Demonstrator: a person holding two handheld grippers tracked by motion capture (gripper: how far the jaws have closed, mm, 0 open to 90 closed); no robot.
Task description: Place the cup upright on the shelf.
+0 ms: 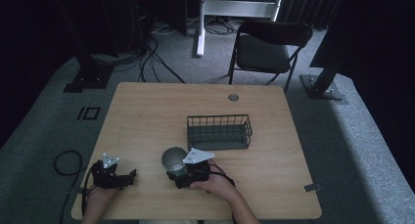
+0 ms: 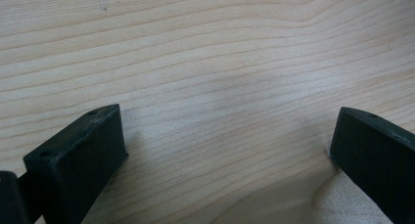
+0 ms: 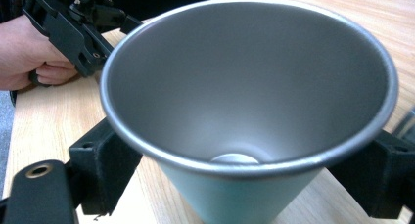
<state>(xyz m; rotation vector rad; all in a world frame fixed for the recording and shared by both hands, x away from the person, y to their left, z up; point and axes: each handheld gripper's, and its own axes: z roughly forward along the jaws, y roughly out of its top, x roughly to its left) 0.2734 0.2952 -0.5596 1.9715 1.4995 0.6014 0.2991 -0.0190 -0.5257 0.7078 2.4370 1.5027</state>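
Right now the metal cup point(image 3: 247, 111) is sitting between the jaws of the right gripper point(image 1: 182, 177), tapered body down low between the two black pads, wide rim flaring out above them. Jaws are closing on the cup's lower wall, one pad each side; in the right gripper view they appear to be touching it, though the contact line on the far pad is partly hidden under the rim. Cup is reading empty, base disc showing at the bottom.

Risks as I am judging them:
- Cup is conical and smooth. Pads are bearing on a sloped wall, so squeezing may be pushing it upward out of the grip, or letting it slide down once lifted.
- Grip is sitting low while the bulk of the cup is flaring above the jaws; a quick tilt could be swinging the rim over and rolling it free.
- Wire basket point(image 1: 219, 132) is standing just beyond the jaws, near but apart. Carrying the cup low toward it could be catching its base on the basket's top wire.

Left gripper point(image 1: 120, 177) is resting on the counter point(image 1: 147, 111) off to the side of the right jaws, well apart from the cup, hand point(image 3: 24, 53) wrapped around it. Its jaws are standing wide open over bare wood, holding nothing, so it is offering no support if the cup slips.
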